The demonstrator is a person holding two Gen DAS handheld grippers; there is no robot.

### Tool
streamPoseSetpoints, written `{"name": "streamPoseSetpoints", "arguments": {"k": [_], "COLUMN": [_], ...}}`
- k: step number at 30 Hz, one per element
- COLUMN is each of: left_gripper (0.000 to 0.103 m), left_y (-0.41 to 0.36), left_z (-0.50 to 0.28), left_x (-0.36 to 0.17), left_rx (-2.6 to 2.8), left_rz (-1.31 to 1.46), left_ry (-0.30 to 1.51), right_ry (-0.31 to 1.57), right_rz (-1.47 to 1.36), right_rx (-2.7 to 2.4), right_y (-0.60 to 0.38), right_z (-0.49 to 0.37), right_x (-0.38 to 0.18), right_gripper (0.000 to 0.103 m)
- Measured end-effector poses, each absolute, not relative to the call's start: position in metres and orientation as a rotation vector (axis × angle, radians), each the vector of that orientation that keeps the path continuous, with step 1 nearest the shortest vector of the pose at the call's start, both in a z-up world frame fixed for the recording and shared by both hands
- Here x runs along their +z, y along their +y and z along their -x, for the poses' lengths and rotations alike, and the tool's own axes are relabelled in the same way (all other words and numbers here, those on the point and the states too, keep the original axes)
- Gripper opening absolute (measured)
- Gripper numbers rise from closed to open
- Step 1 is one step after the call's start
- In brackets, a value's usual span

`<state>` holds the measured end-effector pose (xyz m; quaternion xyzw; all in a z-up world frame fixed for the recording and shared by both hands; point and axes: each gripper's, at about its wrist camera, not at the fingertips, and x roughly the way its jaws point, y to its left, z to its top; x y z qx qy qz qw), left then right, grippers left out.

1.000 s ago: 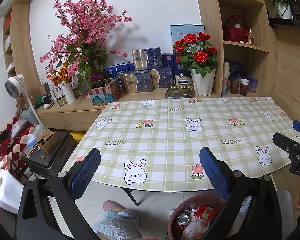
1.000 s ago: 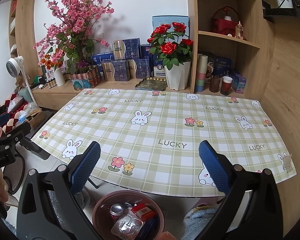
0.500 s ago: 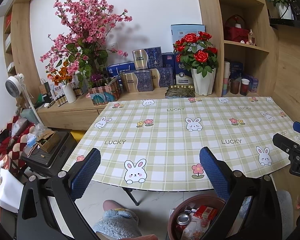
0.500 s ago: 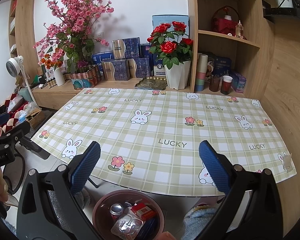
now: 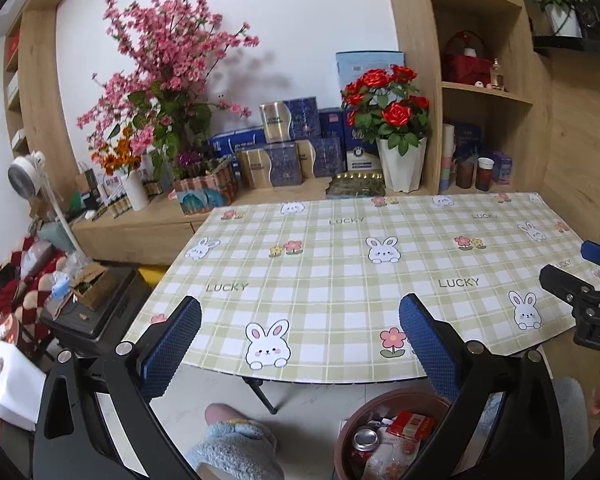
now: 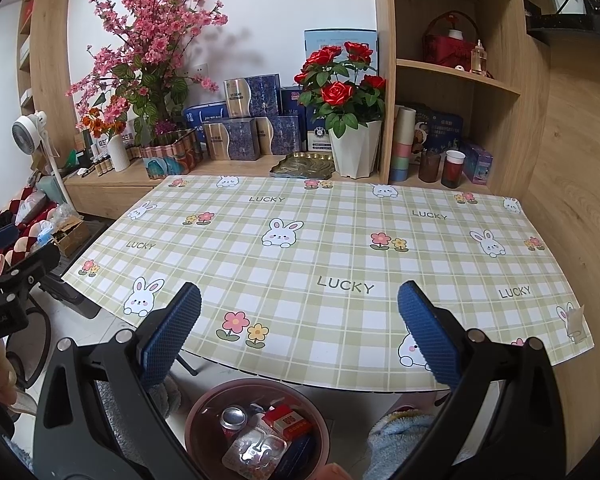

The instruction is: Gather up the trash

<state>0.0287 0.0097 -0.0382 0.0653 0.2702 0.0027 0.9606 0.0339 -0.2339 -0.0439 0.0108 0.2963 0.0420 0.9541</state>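
Nearest, both the left gripper (image 5: 300,344) and the right gripper (image 6: 299,336) hover with jaws spread and empty, and nothing has shifted over the last second. Just below them on the floor, the brown bin (image 6: 196,424) holds the trash: a can (image 6: 233,418) that seems to stand end-up, mouth skyward, and a red packet (image 6: 288,420) lying flat, long axis slanting right. Beyond, the checked tabletop (image 6: 340,240) shows no litter, so collecting looks finished.
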Motion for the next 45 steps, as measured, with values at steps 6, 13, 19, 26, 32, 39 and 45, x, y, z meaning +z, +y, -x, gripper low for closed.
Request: {"name": "streamPoseSetpoints", "arguments": {"k": [6, 13, 19, 26, 32, 39, 45], "left_gripper": [0.097, 0.097, 0.097, 0.097, 0.097, 0.097, 0.097], "left_y": [0.0095, 0.0113, 0.0124, 0.0123, 0.0129, 0.0127, 0.0142], "left_z": [-0.0278, -0.028, -0.0295, -0.0294, -0.0295, -0.0291, -0.0255], "left_x": [-0.0382, -0.0368, -0.0371, -0.0369, -0.0376, -0.0394, -0.0374], "left_rx": [0.01, 0.039, 0.036, 0.034, 0.036, 0.03, 0.045], "left_rz": [-0.14, -0.139, -0.132, -0.13, -0.129, -0.127, -0.118], "left_ry": [0.541, 0.527, 0.541, 0.542, 0.547, 0.555, 0.519], "right_ry": [0.603, 0.603, 0.603, 0.604, 0.603, 0.604, 0.604], "right_rz": [-0.023, -0.021, -0.018, -0.017, -0.017, -0.017, -0.016], "right_rx": [0.088, 0.088, 0.086, 0.084, 0.085, 0.085, 0.083], "right_y": [-0.234, -0.2339, -0.2332, -0.2327, -0.2329, -0.2329, -0.2328], "right_z": [-0.0333, -0.0321, -0.0329, -0.0326, -0.0328, -0.0329, -0.033], "right_x": [-0.0446, -0.0445, -0.0451, -0.0449, -0.0445, -0.0445, -0.0443], "right_gripper": [0.097, 0.097, 0.097, 0.097, 0.097, 0.097, 0.097]}}
